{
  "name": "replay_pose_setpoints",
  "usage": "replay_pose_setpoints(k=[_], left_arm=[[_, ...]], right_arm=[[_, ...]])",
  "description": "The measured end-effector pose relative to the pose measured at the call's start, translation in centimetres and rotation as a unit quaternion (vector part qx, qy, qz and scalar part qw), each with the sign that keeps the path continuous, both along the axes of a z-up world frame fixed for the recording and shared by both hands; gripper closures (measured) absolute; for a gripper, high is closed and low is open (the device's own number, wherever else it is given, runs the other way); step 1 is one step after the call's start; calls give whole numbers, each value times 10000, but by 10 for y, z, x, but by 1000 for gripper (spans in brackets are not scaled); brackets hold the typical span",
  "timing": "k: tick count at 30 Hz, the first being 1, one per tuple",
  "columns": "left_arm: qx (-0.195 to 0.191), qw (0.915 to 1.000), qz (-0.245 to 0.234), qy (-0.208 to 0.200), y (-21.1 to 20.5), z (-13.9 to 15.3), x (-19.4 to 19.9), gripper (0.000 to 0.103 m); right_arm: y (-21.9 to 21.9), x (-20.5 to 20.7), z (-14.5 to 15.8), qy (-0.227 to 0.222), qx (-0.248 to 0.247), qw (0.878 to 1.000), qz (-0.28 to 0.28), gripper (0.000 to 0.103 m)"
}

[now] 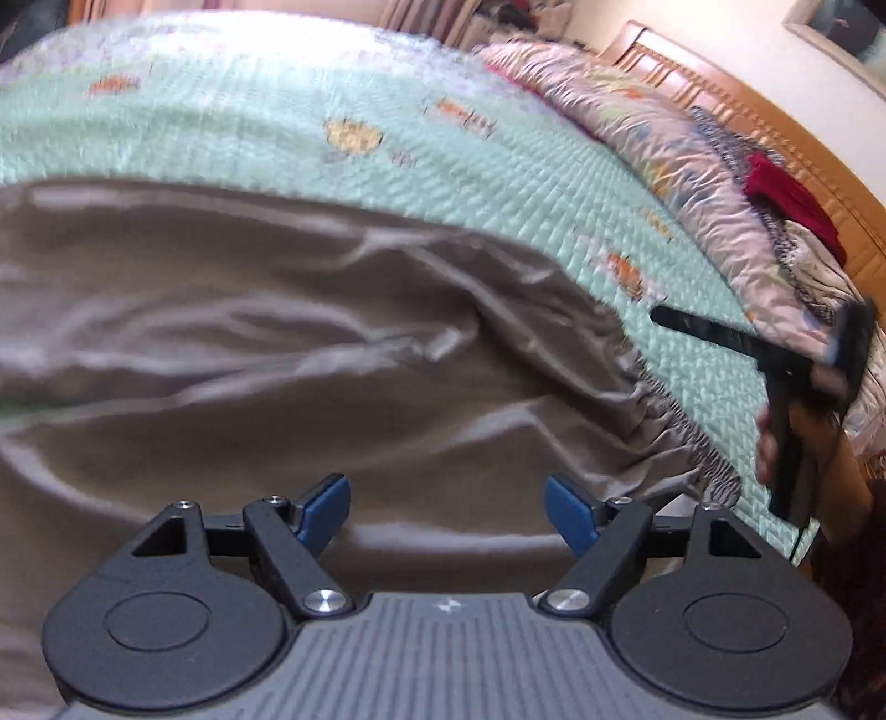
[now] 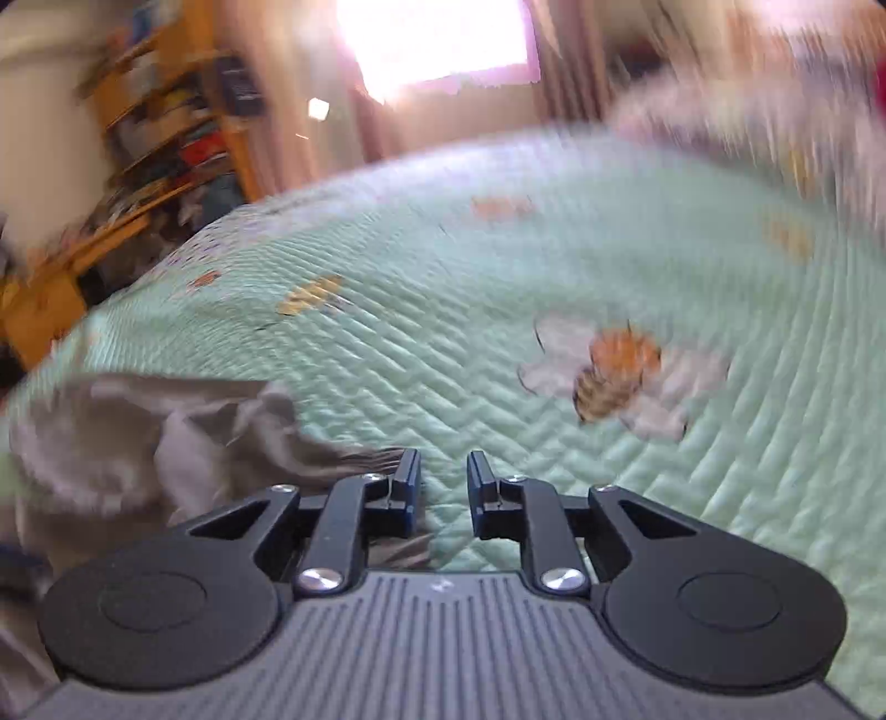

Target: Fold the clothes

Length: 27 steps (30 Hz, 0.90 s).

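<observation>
A grey-brown garment [image 1: 266,354] lies spread and wrinkled on the mint-green quilt [image 1: 387,144], its gathered elastic edge [image 1: 681,437] at the right. My left gripper [image 1: 448,512] hovers low over the garment's near part, blue pads wide apart, nothing between them. In the right wrist view the garment [image 2: 166,443] lies bunched at the lower left. My right gripper [image 2: 443,482] is over bare quilt [image 2: 554,266] just right of it, jaws a narrow gap apart and empty. The left wrist view shows the right gripper [image 1: 664,320] from the side, held by a hand [image 1: 769,443] beyond the elastic edge.
A crumpled pinkish duvet [image 1: 637,127] and a red cloth [image 1: 786,194] lie along the wooden headboard [image 1: 720,94]. A cluttered wooden shelf [image 2: 155,138] stands past the bed's far left corner, beside a bright window [image 2: 437,39]. The right wrist view is motion-blurred.
</observation>
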<state>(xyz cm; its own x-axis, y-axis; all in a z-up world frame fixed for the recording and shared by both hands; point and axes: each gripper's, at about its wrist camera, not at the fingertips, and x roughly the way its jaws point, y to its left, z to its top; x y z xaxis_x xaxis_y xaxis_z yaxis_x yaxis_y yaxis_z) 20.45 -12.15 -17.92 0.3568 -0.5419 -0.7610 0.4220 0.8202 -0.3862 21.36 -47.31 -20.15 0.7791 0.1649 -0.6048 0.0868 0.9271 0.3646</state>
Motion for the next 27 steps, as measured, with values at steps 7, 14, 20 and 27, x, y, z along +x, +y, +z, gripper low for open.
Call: replay_pose_setpoints(k=[7,14,20,27], left_arm=[[-171,9998,-50,-105,-7,0,4,23],[-692,9971,-114,-300,-42,14,22,23],[-401,9989,-172,-150,-88,2,47,23],[317,9990,-309,79,-128,-21,65,23]], right_arm=[[7,-4,-29,100,1784,9832,359,83],[85,-28,-19,-112,427,9882,1464,81],[99,-46,-23,-301,-266,9864,1597,81],[89,-67,-9,-576,-697,9815,1690,76]])
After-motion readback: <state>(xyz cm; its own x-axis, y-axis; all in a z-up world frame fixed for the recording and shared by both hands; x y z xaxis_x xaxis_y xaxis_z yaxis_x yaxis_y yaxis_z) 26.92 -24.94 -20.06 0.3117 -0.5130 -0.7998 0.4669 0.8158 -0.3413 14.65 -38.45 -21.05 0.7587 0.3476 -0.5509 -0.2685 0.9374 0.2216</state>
